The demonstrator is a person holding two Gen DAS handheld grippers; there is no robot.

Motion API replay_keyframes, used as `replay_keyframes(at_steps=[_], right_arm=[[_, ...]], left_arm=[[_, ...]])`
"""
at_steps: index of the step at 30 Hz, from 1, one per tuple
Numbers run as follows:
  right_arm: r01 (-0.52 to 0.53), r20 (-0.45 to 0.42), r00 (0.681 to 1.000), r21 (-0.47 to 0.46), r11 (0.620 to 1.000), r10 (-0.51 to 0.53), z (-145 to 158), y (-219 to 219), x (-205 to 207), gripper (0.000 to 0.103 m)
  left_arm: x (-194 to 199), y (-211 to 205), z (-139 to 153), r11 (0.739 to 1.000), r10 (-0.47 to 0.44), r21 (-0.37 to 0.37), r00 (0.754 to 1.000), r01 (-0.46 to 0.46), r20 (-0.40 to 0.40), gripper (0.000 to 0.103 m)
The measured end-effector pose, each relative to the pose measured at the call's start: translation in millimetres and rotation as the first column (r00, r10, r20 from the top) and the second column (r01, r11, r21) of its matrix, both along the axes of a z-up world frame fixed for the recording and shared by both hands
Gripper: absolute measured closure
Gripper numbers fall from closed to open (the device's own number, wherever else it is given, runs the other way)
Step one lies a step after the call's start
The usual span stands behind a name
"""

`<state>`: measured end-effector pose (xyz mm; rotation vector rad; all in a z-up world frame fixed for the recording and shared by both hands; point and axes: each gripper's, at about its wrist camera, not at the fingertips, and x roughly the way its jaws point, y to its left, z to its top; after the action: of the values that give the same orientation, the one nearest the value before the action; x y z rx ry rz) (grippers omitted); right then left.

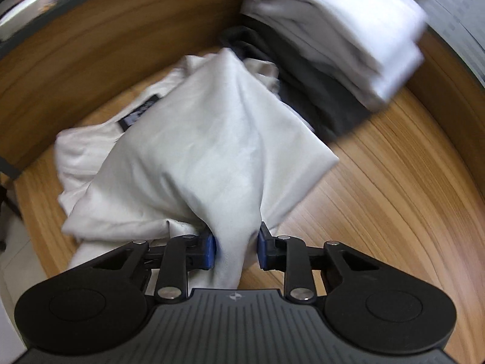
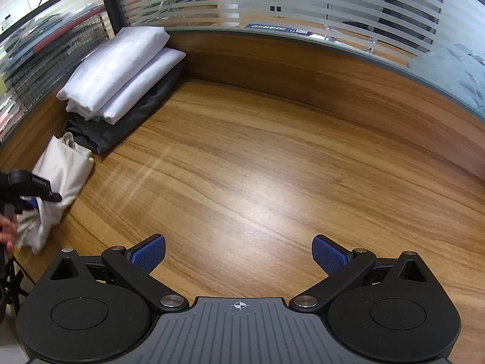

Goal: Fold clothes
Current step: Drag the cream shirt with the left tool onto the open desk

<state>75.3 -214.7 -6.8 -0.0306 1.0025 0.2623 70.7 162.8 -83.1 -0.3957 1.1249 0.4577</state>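
My left tongs point(image 1: 235, 250) are clamped on a bunched fold of the cream-white cotton garment point(image 1: 194, 151), their blue pads pressing the cloth from both sides. The garment lies crumpled on the wood-grain surface point(image 1: 379, 197), near its left edge, with a dark label point(image 1: 140, 111) showing at its far side. Just beyond it sits a stack of folded clothes point(image 2: 121, 69): two white pieces on top of a dark grey one, set against the wooden back panel. My right tongs point(image 2: 239, 256) hang wide open above bare wood, holding nothing. A hand point(image 2: 7, 232) shows at the left margin of the right view.
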Motion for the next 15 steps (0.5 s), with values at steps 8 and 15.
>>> replay_keyframes(at_steps=[8,15], right_arm=[[0.019,0.023,1.000,0.018,1.000,-0.019,3,-13,-7,0.002],[0.031,0.014,0.999,0.059,0.998,-0.032,3,-24,-18,0.008]], left_arm=[[-7,-91,-3,0.967,-0.254,-0.026,0.967,0.254,-0.026,0.073],[-14,-161,-7,0.877,-0.468,-0.121,0.884,0.464,-0.004,0.074]])
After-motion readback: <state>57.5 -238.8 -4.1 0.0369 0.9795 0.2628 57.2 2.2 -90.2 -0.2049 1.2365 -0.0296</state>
